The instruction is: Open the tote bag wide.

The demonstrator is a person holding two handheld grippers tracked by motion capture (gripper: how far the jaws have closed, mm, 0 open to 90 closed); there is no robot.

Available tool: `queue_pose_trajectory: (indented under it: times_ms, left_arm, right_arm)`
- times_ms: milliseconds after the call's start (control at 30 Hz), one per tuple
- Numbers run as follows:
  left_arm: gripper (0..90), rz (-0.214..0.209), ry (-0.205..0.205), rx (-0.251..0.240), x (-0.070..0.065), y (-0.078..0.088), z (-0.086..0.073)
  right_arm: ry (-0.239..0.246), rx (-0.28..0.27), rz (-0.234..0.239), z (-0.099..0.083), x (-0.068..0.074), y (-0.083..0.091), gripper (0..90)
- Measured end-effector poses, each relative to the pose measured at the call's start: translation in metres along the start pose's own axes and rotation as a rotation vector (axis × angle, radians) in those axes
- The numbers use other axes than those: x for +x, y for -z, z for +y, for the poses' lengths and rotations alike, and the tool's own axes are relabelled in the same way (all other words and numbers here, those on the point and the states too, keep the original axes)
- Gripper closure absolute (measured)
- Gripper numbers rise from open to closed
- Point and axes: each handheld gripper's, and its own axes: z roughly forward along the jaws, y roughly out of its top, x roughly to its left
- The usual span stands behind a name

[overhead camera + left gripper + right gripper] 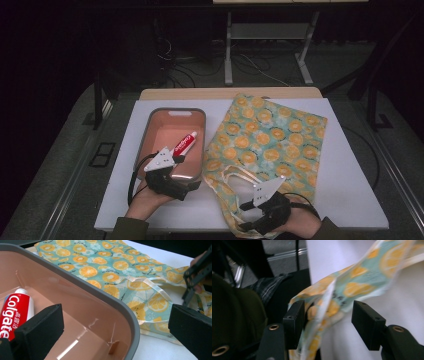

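From above our side of the table [350, 165] we look forward and down, well back. The camera on the left gripper [172, 165] sits close and low at the tray's [105, 300] rim, facing across to the orange-print bag [120, 267]. The camera on the right gripper [250, 206] looks along its jaws, very near the bag's edge. All three views share the bag.

Black left gripper [176, 161] at lower left, black right gripper [245, 216] at lower centre, each topped by a grey three-cornered plate. Square black pads [294, 325], brass-ringed screw holes, trailing black cables. Dark olive sleeves [127, 229].
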Motion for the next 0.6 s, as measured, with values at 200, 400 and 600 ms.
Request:
queue_pose_trajectory:
  times_ms: [200, 400, 600]
  left_arm:
    - [0.0, 0.001, -0.001, 0.002, 0.0, 0.0, 0.0]
    - [0.0, 0.002, -0.002, 0.0, 0.0, 0.0, 0.0]
    - [0.0, 0.002, -0.001, 0.002, 0.0, 0.0, 0.0]
  right_arm:
    - [0.035, 0.065, 0.01, -0.003, 0.001, -0.011, 67.5]
    - [0.043, 0.03, -0.013, 0.001, -0.005, 0.001, 84.1]
    - [0.026, -0.044, -0.076, 0.005, -0.018, 0.022, 84.8]
